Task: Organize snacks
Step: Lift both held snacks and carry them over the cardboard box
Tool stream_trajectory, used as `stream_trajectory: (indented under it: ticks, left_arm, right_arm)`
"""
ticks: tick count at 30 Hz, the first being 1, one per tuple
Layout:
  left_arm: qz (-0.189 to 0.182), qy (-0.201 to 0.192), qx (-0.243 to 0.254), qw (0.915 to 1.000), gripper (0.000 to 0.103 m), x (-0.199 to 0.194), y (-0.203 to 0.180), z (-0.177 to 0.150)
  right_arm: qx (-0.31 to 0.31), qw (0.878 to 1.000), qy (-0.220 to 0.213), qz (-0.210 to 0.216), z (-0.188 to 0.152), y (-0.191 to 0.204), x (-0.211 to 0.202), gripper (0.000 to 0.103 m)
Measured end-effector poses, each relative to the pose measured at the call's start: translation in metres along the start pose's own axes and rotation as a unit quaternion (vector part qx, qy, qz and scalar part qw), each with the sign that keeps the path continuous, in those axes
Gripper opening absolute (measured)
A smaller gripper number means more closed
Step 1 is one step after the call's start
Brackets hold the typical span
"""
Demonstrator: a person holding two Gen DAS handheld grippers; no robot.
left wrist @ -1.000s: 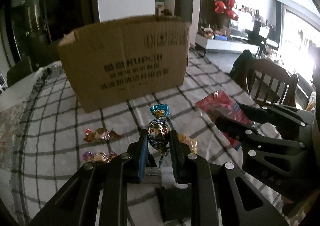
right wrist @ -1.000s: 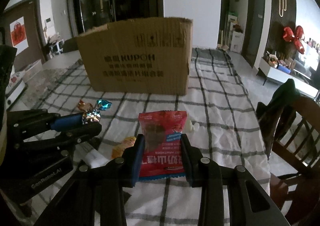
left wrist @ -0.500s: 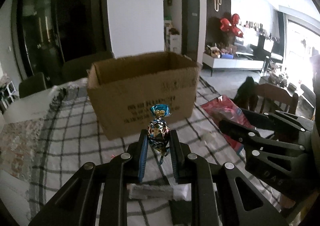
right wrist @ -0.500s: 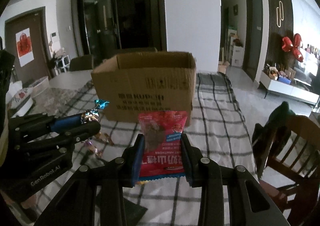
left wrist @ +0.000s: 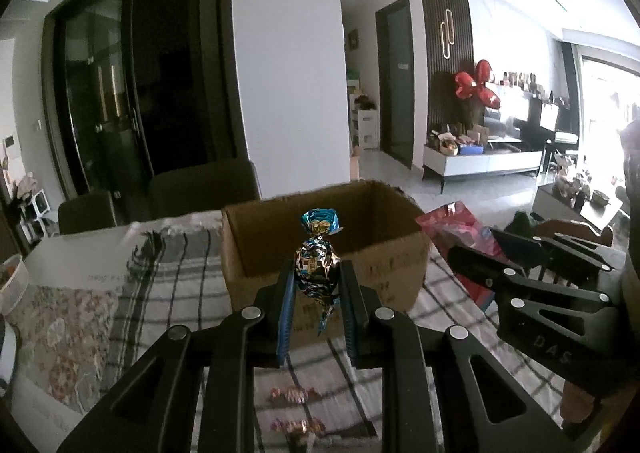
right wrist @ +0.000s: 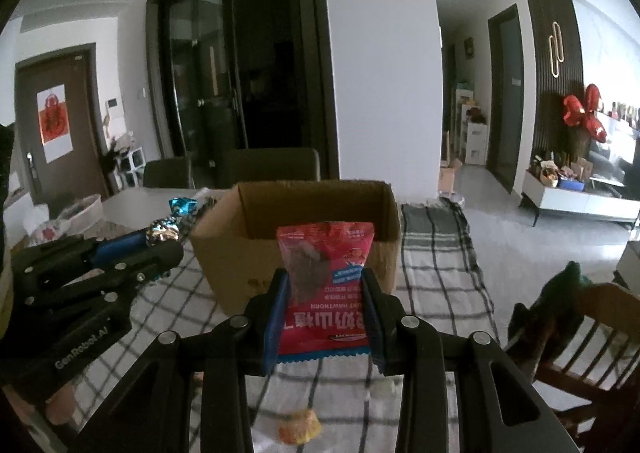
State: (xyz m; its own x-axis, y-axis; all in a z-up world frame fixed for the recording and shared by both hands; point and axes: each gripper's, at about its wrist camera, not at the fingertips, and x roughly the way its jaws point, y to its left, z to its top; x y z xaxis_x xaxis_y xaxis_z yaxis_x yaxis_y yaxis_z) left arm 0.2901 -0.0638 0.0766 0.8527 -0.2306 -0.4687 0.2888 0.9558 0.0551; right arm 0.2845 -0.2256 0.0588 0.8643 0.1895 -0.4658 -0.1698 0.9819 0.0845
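Both grippers are loaded as I look along them. My left gripper (left wrist: 316, 285) has its fingers pinched tight on a foil-wrapped candy (left wrist: 316, 273), which stands upright between the blue pads with its blue twisted end on top. My right gripper (right wrist: 324, 313) is clamped on a red snack packet (right wrist: 326, 289), held flat and upright, its printed label upside down to my camera. Straight ahead of both sits the open cardboard box (right wrist: 296, 249) on the checked tablecloth (right wrist: 436, 265); I can see down past its near rim to the inner walls, but not its floor. Each snack hangs in the air on my side of that rim, not inside the box. Down on the cloth below my left gripper lie two more wrapped candies (left wrist: 292, 395), blurred, and below my right an orange-yellow sweet (right wrist: 300, 427). A wooden chair (right wrist: 592, 337) stands at the right of the table.
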Motion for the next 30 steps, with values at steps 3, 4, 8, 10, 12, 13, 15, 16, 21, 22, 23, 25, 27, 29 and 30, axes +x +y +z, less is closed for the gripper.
stream_trajectory:
  ticks: [3, 4, 8, 10, 12, 13, 15, 16, 21, 22, 23, 25, 27, 29, 30]
  left_arm:
    - [0.0, -0.004, -0.003, 1.0, 0.022, 0.008, 0.005, 0.012]
    - [-0.001, -0.005, -0.006, 1.0, 0.022, 0.01, 0.006, 0.016]
    - [0.002, -0.008, -0.009, 0.9999, 0.022, 0.022, 0.012, 0.03]
    - [-0.001, -0.006, -0.013, 0.9999, 0.022, 0.03, 0.015, 0.036]
    - [0.001, -0.003, -0.014, 0.9999, 0.022, 0.038, 0.018, 0.041]
    - [0.001, -0.002, -0.013, 0.9999, 0.022, 0.042, 0.018, 0.043]
    - [0.001, 0.003, -0.014, 0.9999, 0.022, 0.052, 0.02, 0.046]
    - [-0.001, 0.007, -0.016, 0.9999, 0.022, 0.058, 0.021, 0.047]
    - [0.006, 0.017, -0.016, 0.9997, 0.022, 0.084, 0.026, 0.055]
    - [0.006, 0.019, -0.016, 0.9997, 0.022, 0.09, 0.027, 0.056]
    - [0.007, 0.021, -0.017, 0.9996, 0.022, 0.094, 0.028, 0.057]
    - [0.007, 0.026, -0.019, 0.9995, 0.022, 0.103, 0.032, 0.058]
    - [0.004, 0.033, -0.023, 0.9992, 0.022, 0.111, 0.036, 0.059]
    - [0.002, 0.04, -0.03, 0.9987, 0.024, 0.118, 0.04, 0.059]
    - [0.0, 0.046, -0.031, 0.9985, 0.033, 0.122, 0.041, 0.058]
  right_arm:
    - [-0.001, 1.0, -0.006, 0.004, 0.013, -0.001, 0.008, 0.036]
    - [-0.001, 1.0, -0.007, 0.004, 0.016, -0.001, 0.009, 0.036]
    - [-0.006, 1.0, -0.008, 0.01, 0.034, -0.004, 0.023, 0.036]
    - [-0.008, 1.0, -0.005, 0.01, 0.041, -0.005, 0.03, 0.036]
    - [-0.01, 1.0, -0.003, 0.012, 0.048, -0.006, 0.037, 0.036]
    - [-0.011, 1.0, -0.003, 0.01, 0.05, -0.008, 0.041, 0.036]
    - [-0.015, 1.0, -0.002, 0.007, 0.056, -0.01, 0.049, 0.036]
    - [-0.015, 1.0, -0.001, 0.006, 0.057, -0.011, 0.052, 0.036]
    - [-0.011, 1.0, 0.01, 0.002, 0.063, -0.013, 0.074, 0.036]
    - [-0.011, 1.0, 0.011, 0.001, 0.064, -0.013, 0.078, 0.036]
    - [-0.013, 1.0, 0.012, 0.0, 0.066, -0.013, 0.083, 0.036]
    - [-0.014, 1.0, 0.016, -0.004, 0.069, -0.014, 0.094, 0.036]
    - [-0.012, 1.0, 0.02, -0.003, 0.069, -0.014, 0.101, 0.036]
    - [-0.01, 1.0, 0.022, -0.005, 0.069, -0.015, 0.108, 0.036]
    - [-0.009, 1.0, 0.022, -0.005, 0.069, -0.016, 0.11, 0.036]
